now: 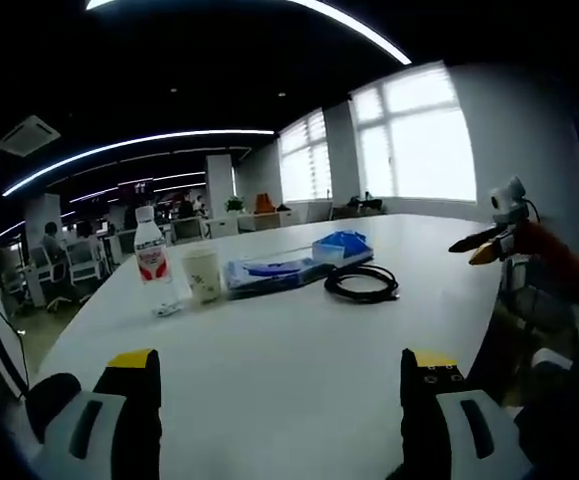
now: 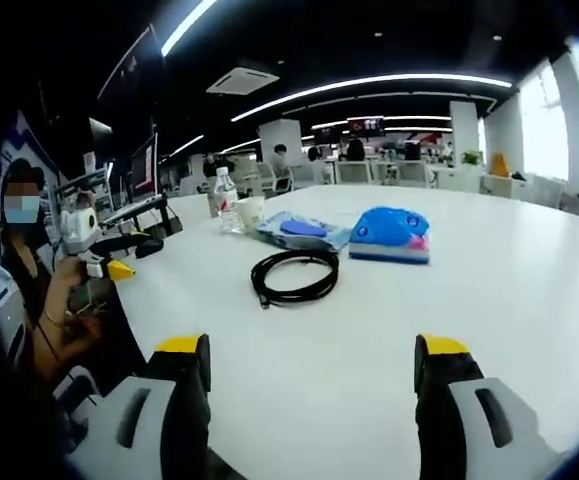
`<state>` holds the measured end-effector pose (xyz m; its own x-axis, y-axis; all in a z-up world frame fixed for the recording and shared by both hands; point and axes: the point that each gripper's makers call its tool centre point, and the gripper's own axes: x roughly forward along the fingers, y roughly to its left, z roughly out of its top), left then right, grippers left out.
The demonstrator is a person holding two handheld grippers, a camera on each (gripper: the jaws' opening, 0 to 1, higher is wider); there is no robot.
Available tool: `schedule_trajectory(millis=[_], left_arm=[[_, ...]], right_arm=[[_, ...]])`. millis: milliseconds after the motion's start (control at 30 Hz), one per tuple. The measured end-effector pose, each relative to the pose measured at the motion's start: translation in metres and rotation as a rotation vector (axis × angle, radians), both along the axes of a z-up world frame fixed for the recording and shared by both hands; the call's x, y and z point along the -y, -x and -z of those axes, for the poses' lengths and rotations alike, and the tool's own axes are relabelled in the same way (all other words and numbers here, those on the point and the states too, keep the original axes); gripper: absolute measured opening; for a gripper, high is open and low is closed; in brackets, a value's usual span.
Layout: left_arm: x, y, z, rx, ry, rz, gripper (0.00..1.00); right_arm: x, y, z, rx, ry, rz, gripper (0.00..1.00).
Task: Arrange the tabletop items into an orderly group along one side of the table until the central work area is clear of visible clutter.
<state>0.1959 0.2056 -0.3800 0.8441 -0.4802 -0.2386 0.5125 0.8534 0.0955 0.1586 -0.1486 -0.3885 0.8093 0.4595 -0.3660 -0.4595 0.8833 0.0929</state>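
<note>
My left gripper [image 1: 281, 372] and my right gripper [image 2: 311, 362] both stand open low over the white table [image 1: 289, 345], nothing between the jaws. Beyond them a row of items lies across the table. From the left it holds a clear water bottle with a red label [image 1: 150, 262] [image 2: 227, 212], a paper cup [image 1: 202, 275] [image 2: 250, 211], a flat blue plastic packet [image 1: 269, 272] [image 2: 299, 230] and a blue pack [image 1: 341, 244] [image 2: 391, 236]. A coiled black cable [image 1: 362, 283] [image 2: 294, 275] lies nearer, in front of the row. All items are well out of reach of the jaws.
The right gripper [image 1: 489, 245] shows at the table's right edge in the left gripper view. In the right gripper view the left gripper [image 2: 104, 255] shows at the left, in a seated person's hand [image 2: 69, 300]. Desks, chairs and windows lie beyond the table.
</note>
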Motion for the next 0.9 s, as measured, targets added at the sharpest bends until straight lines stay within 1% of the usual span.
schedule_trajectory(millis=[167, 367, 533, 600, 700, 767, 833, 900], left_arm=[[-0.002, 0.001, -0.001, 0.004, 0.002, -0.008, 1.00], [-0.006, 0.001, 0.000, 0.007, 0.005, -0.031, 1.00], [-0.010, 0.003, 0.006, -0.007, 0.012, -0.056, 1.00], [-0.012, 0.003, 0.005, -0.003, 0.015, -0.066, 1.00], [-0.015, 0.004, 0.004, -0.001, 0.020, -0.080, 1.00], [-0.018, 0.004, 0.004, -0.002, 0.004, -0.106, 1.00], [-0.019, 0.005, 0.005, -0.002, -0.012, -0.111, 1.00], [-0.019, 0.005, 0.005, -0.007, -0.007, -0.116, 1.00]], right_arm=[[0.006, 0.002, -0.004, -0.003, -0.003, 0.020, 0.80], [0.013, 0.002, 0.000, -0.008, -0.002, 0.041, 0.81], [0.013, 0.001, 0.002, 0.005, -0.026, 0.060, 0.87], [0.015, 0.000, 0.003, 0.017, -0.015, 0.073, 0.87], [0.015, -0.001, 0.005, 0.014, -0.007, 0.074, 0.88], [0.014, -0.002, 0.007, 0.012, -0.004, 0.077, 0.91], [0.013, -0.002, 0.007, 0.013, -0.006, 0.077, 0.92], [0.012, -0.003, 0.004, 0.024, -0.014, 0.074, 0.95]])
